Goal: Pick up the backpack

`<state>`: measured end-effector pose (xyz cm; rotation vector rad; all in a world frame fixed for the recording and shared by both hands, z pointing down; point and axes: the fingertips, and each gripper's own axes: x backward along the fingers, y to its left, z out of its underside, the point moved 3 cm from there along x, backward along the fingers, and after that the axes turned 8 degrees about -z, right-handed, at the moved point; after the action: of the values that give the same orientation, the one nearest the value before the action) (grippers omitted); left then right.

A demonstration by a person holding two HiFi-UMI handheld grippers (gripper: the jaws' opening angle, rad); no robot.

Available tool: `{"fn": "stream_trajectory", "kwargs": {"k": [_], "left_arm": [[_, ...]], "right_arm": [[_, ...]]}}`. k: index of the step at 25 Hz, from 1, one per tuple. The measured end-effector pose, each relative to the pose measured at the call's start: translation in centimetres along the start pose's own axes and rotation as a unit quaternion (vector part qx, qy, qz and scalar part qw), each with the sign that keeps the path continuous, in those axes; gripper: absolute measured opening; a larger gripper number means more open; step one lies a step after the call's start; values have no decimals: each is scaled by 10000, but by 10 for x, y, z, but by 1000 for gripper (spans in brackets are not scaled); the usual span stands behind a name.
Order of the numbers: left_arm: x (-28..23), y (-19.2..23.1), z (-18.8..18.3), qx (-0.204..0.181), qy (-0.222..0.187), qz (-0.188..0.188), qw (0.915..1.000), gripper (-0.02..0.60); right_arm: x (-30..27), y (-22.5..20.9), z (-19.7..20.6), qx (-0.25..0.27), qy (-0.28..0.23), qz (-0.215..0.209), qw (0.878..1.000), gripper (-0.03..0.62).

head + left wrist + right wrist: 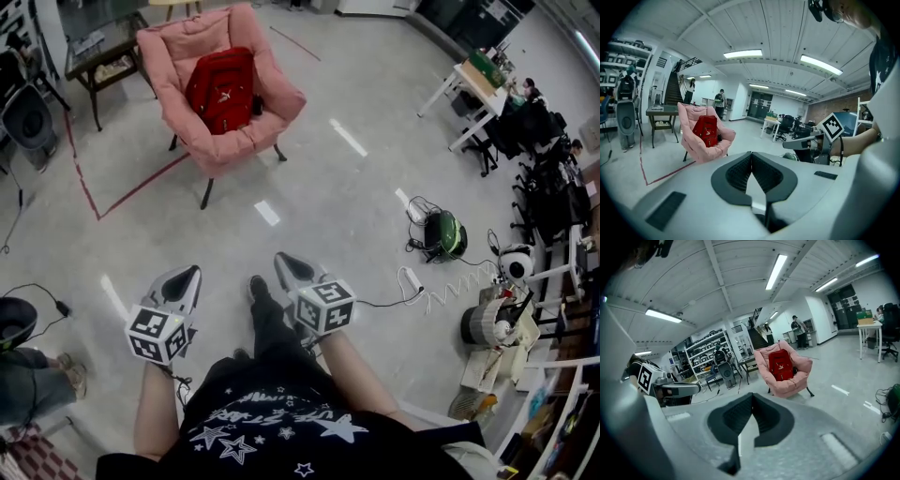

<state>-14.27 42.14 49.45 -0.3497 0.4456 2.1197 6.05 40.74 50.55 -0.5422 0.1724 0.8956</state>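
- I see the red backpack in the seat of a soft pink chair. It stands up and leans back on the chair's cushion.
- The chair stands on the grey floor, far out in front of me. It is well apart from both claws.
- My left claw is closed. In the left gripper view its two dark pads meet at the tips, and nothing is between them.
- My right claw is closed too — the pads are tip to tip and hold nothing.
- Both claws are low, side by side, just in front of the person's body. Both point toward the chair, so the backpack shows up in each gripper view, right above the closed tips.
- Between the claws I see the person's dark shoe on the floor.
- A thin red line runs along the floor on the left of the chair and under its front.
- A small dark table stands just to the left of the chair.
- Off to the right a round green thing lies on the floor with wires beside it — I can't tell what it is.
- Farther right stands a white desk, with dark office chairs near it.
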Motion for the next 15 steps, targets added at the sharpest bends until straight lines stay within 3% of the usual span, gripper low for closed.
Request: {"fn": "stream_trajectory", "kwargs": {"k": [15], "left_arm": [[-162,48,-112,184,49,-292,9994,9]], "right_arm": [[-107,-146,-133,-23,-19,-455,9990,0]]}}
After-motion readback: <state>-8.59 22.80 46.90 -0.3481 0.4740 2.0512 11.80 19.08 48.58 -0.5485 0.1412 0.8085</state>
